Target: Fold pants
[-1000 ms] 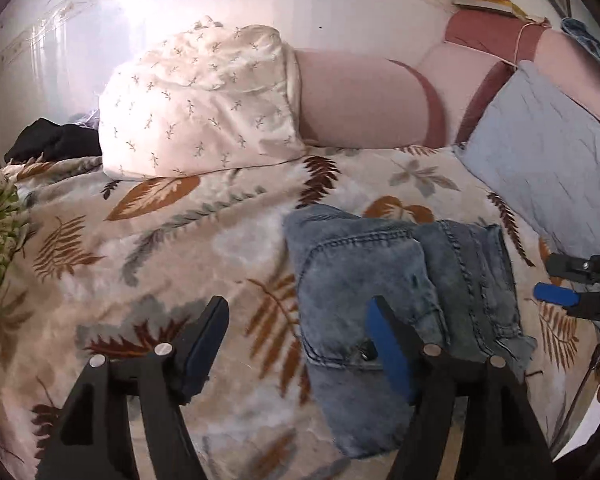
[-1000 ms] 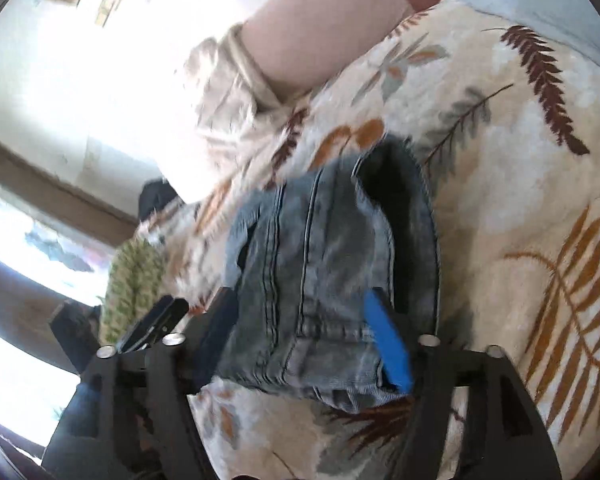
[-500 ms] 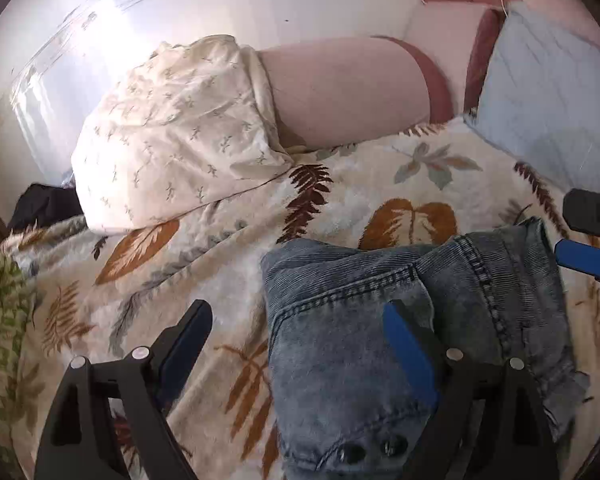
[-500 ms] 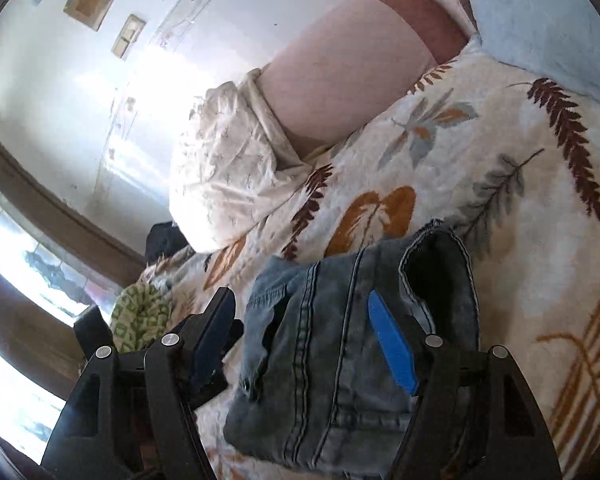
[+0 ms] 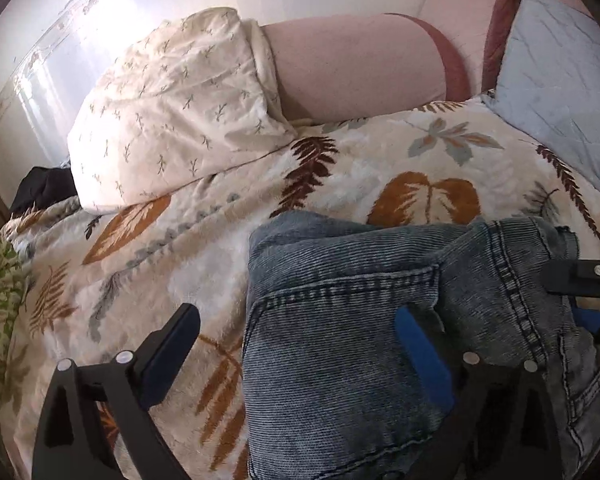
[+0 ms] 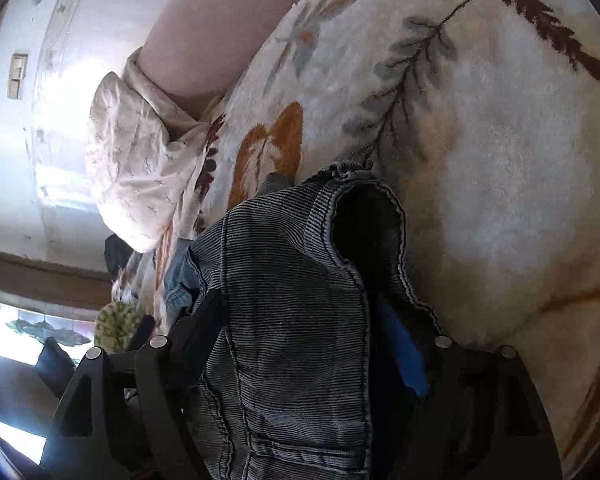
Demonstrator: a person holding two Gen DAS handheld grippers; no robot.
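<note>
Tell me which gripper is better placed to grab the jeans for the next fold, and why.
Right, probably. The right gripper already straddles the folded jeans, denim bunched between its opening jaws. The left gripper, jaws also opening wide, has only one finger over the denim; the other hangs above the leaf-print blanket.

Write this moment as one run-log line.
folded jeans on leaf-print blanket | left gripper jaws: just opening, wide | right gripper jaws: just opening, jeans between

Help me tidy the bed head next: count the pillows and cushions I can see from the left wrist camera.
3. A cream sprigged pillow at the left, a pink bolster beside it against the wall, and a pale blue cushion at the right. More may lie beyond the frame.
</note>
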